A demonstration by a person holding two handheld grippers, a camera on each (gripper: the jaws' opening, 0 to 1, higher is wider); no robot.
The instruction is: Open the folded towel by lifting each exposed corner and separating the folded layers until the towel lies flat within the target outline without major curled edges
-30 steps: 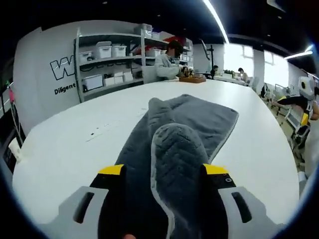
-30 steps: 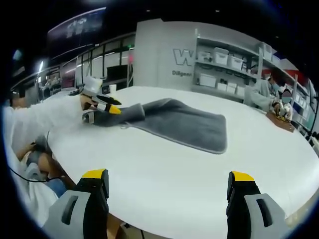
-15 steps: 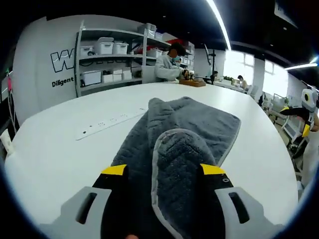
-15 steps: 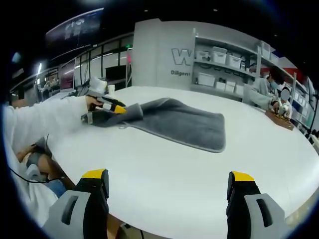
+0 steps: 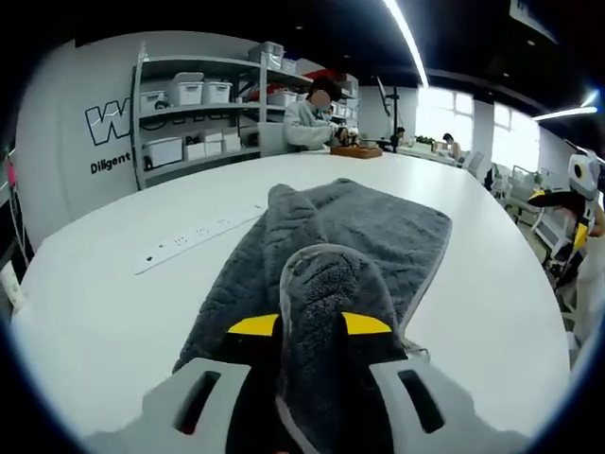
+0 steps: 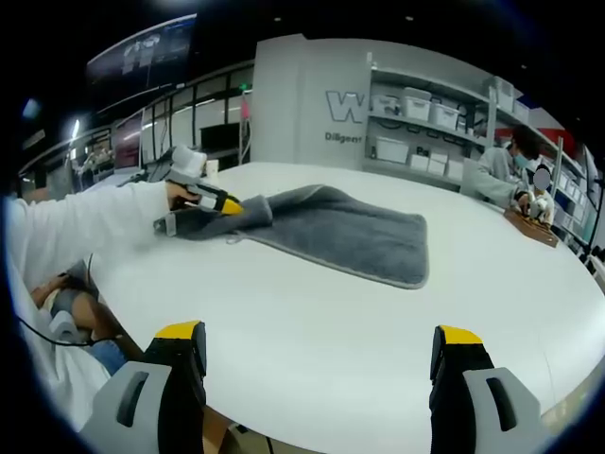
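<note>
My left gripper point(image 5: 310, 326) has its fingers pinched on the raised near corner of the grey towel point(image 5: 378, 227), which lies folded along the white counter point(image 5: 104, 312). A white power strip point(image 5: 194, 241) lies beside the towel. My right gripper point(image 6: 321, 352) hangs well clear above the counter's near edge, its fingers spread wide and holding nothing.
</note>
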